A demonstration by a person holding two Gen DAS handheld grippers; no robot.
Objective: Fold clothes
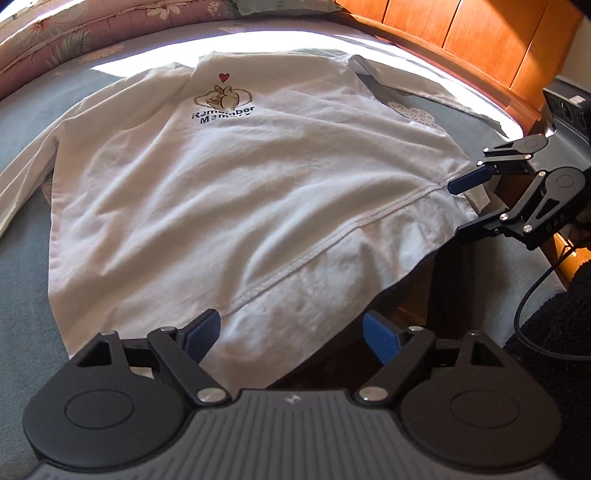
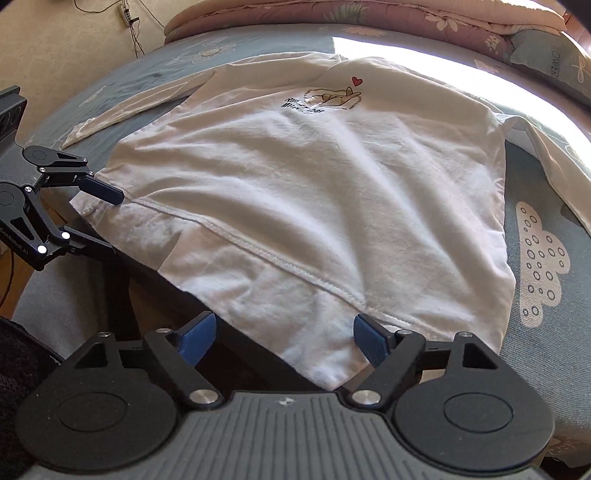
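Note:
A white long-sleeved shirt (image 1: 236,192) (image 2: 317,192) lies spread flat on a grey-blue bed sheet (image 1: 22,280), with its heart-and-hand print (image 1: 223,98) at the far end. Its hem hangs a little over the bed's near edge. My left gripper (image 1: 291,336) is open, and one hem corner lies between its blue pads (image 1: 203,332) without being pinched. My right gripper (image 2: 282,341) is open over the other hem corner. In the left wrist view the right gripper (image 1: 461,206) shows at the shirt's right corner. In the right wrist view the left gripper (image 2: 107,218) shows at the shirt's left corner.
A pink floral quilt (image 2: 332,18) and a pillow (image 2: 554,59) are bunched at the far end of the bed. Orange wooden panels (image 1: 461,33) run along one side. A black cable (image 1: 528,314) hangs by the near edge. Both sleeves (image 2: 122,107) lie stretched outward.

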